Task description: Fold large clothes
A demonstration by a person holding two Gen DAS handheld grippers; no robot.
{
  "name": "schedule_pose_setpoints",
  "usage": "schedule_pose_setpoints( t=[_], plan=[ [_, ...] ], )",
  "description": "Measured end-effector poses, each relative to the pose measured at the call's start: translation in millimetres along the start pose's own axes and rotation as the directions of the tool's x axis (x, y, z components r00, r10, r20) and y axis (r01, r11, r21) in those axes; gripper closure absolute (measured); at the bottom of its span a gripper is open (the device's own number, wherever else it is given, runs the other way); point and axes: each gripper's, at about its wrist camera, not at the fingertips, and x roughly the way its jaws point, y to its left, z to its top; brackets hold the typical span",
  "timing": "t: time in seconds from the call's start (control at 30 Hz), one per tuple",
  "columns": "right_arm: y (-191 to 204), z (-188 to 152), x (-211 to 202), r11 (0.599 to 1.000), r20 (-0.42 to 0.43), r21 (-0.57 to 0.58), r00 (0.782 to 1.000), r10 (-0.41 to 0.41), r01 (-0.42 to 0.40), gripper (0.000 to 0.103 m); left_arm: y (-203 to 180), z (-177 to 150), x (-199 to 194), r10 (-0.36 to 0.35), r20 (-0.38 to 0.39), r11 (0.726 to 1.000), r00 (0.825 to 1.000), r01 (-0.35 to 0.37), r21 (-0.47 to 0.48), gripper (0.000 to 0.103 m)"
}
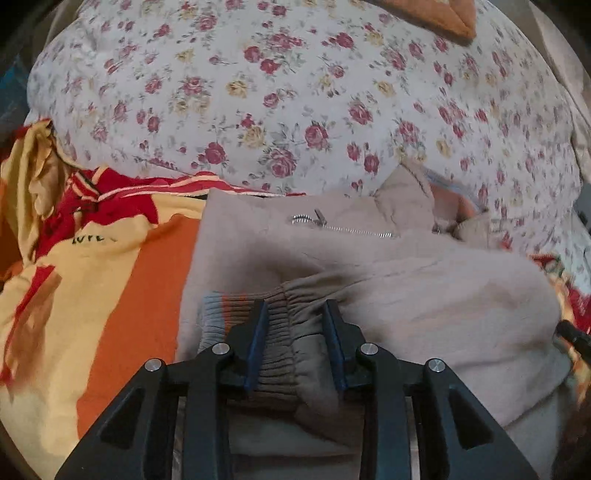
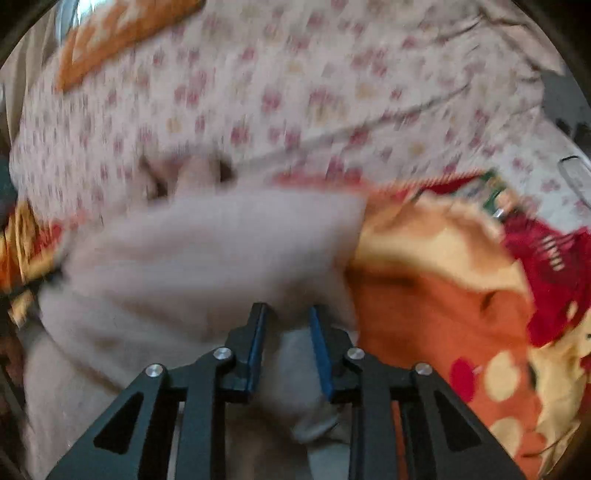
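Beige zip jacket [image 1: 388, 280]: spread across a bed, lying over an orange, yellow and red patterned blanket [image 1: 110, 280]. Metal zipper [image 1: 343, 227] exposed near the far edge. Ribbed cuff [image 1: 255, 325] striped brown, orange and grey, gathered at the sleeve end.

Left hand-held gripper [image 1: 295, 314]: closed around the ribbed cuff, blue-padded fingers [image 1: 258, 339] pressing it from either side, fabric bunched between.

Right hand-held gripper [image 2: 286, 317]: clamped on a fold of the beige jacket [image 2: 207, 258] at its near edge, cloth pinched between blue pads [image 2: 320, 350]. View heavily motion-blurred; finer detail unreadable.

Floral quilt [image 1: 295, 92]: white with red and yellow roses, heaped beyond the jacket. Orange cloth [image 1: 436, 14] at the far top edge, resting on the quilt.

Patterned blanket [image 2: 461, 295] to the right of the jacket in the right wrist view, orange with pale and red dots.
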Motion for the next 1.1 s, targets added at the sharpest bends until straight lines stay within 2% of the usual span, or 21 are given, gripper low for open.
schedule_pose_setpoints(
  t=[0.1, 0.17, 0.2, 0.27, 0.3, 0.33, 0.37, 0.4, 0.43, 0.53, 0.63, 0.73, 0.77, 0.83, 0.87, 0.9, 0.93, 1.0, 1.07, 1.1],
  plan=[
    [6, 34, -10, 1.0, 0.105, 0.014, 0.994, -0.014, 0.012, 0.077, 3, 8, 3, -0.002, 0.026, 1.0, 1.0, 0.002, -0.029, 0.083],
    [11, 51, 4, 1.0, 0.102, 0.001, 0.995, -0.015, 0.015, 0.077, 5, 9, 11, 0.0, 0.0, 0.999, 1.0, -0.001, -0.042, 0.083],
    [11, 57, 17, 1.0, 0.086, 0.0, 0.996, -0.014, 0.014, 0.077, 5, 9, 20, -0.005, -0.027, 0.998, 1.0, 0.003, -0.055, 0.083],
    [2, 56, 55, 0.999, -0.004, 0.042, 1.0, -0.003, 0.003, 0.077, 10, 7, 25, -0.028, -0.038, 0.996, 0.999, 0.025, -0.082, 0.083],
    [-7, 47, 81, 0.998, -0.08, 0.063, 0.997, -0.004, 0.009, 0.078, 11, 7, 24, -0.033, -0.036, 0.996, 0.999, 0.03, -0.084, 0.081],
    [-12, 38, 90, 0.998, -0.104, 0.064, 0.995, -0.001, 0.008, 0.078, 10, 6, 24, -0.037, -0.039, 0.996, 0.999, 0.034, -0.083, 0.079],
    [-18, 38, 89, 0.996, -0.089, 0.092, 0.996, 0.022, -0.013, 0.078, 8, 6, 24, -0.036, -0.04, 0.997, 0.999, 0.033, -0.074, 0.077],
    [-20, 42, 88, 0.995, -0.092, 0.104, 0.996, 0.018, -0.009, 0.077, 6, 5, 25, -0.035, -0.043, 0.998, 0.998, 0.033, -0.06, 0.071],
    [-19, 43, 87, 0.996, -0.092, 0.093, 0.996, -0.003, 0.011, 0.069, 2, 5, 26, -0.037, -0.046, 0.999, 0.998, 0.035, -0.041, 0.063],
    [-20, 40, 91, 0.996, -0.103, 0.093, 0.995, 0.001, 0.009, 0.067, -9, 4, 30, -0.051, -0.06, 0.999, 0.997, 0.052, 0.012, 0.043],
    [-19, 40, 91, 0.995, -0.102, 0.096, 0.995, 0.006, 0.003, 0.066, -14, 5, 34, -0.067, -0.074, 0.997, 0.995, 0.07, 0.041, 0.033],
    [-26, 44, 90, 0.992, -0.094, 0.121, 0.995, 0.037, -0.025, 0.066, -11, 5, 32, -0.083, -0.064, 0.996, 0.994, 0.085, 0.031, 0.033],
    [-29, 45, 85, 0.991, -0.078, 0.137, 0.997, 0.021, -0.011, 0.066, -9, 6, 28, -0.083, -0.048, 0.996, 0.995, 0.084, 0.019, 0.036],
    [-17, 52, 56, 0.992, -0.01, 0.108, 0.998, -0.06, 0.06, 0.066, -8, 8, 15, -0.034, -0.008, 0.999, 0.999, 0.034, 0.003, 0.051],
    [-8, 56, 40, 0.995, 0.037, 0.08, 0.997, -0.063, 0.06, 0.066, -11, 11, 3, 0.0, 0.03, 1.0, 1.0, 0.0, 0.004, 0.051],
    [1, 58, 25, 0.998, 0.075, 0.056, 0.996, -0.046, 0.042, 0.066, -13, 11, -6, 0.006, 0.066, 1.0, 0.998, -0.007, 0.013, 0.051],
    [16, 56, 9, 1.0, 0.104, 0.021, 0.995, 0.007, -0.01, 0.064, -16, 11, -16, 0.001, 0.102, 1.0, 0.995, -0.003, 0.029, 0.051],
    [37, 46, 7, 0.998, 0.08, -0.033, 0.995, 0.058, -0.055, 0.062, -27, 7, -24, -0.014, 0.132, 0.998, 0.991, 0.005, 0.07, 0.051],
    [46, 36, 27, 0.999, -0.005, -0.05, 1.0, 0.011, -0.012, 0.061, -31, 0, -9, -0.015, 0.066, 0.995, 0.998, 0.009, 0.095, 0.051],
    [43, 28, 42, 0.999, -0.069, -0.049, 0.998, -0.009, 0.006, 0.061, -30, -4, 10, 0.001, -0.013, 0.996, 1.0, 0.0, 0.085, 0.051]
  ],
)
